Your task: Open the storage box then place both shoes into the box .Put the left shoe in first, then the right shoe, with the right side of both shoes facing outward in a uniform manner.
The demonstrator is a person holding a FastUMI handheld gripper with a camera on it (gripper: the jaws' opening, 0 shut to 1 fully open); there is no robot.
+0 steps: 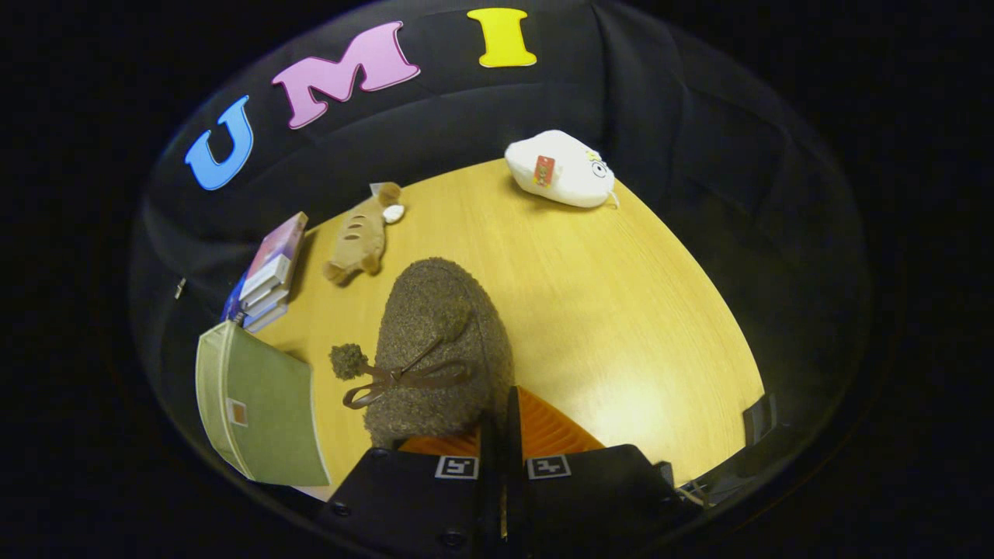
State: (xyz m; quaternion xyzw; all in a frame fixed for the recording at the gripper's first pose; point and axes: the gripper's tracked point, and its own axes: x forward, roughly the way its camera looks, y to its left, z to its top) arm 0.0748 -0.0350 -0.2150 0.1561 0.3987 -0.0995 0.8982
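The gripper (501,423) holds a fuzzy brown-grey shoe (439,349), its two fingers drawn together with almost no gap, pinching the rim of the shoe's heel collar between them. The shoe hangs just ahead of the fingers, above the wooden table (621,310). Its long axis runs straight away from the gripper, heel at the fingers and rounded toe pointing toward 12 o'clock, leaning slightly to 11. A brown lace bow (396,379) lies across its upper, and a pom-pom (348,361) on the lace end sticks out at 9 o'clock from the shoe.

A green fabric storage box (252,404) sits on the table at about 9 o'clock from the shoe's heel, near it but apart; whether its lid is open I cannot tell. Beyond the box, at 10 o'clock, a stack of books (268,272) rests by the booth wall. A tan plush toy (361,237) lies at 11 o'clock just beyond the toe. A white plush toy (561,169) sits at 1 o'clock, well apart, near the table's far edge.
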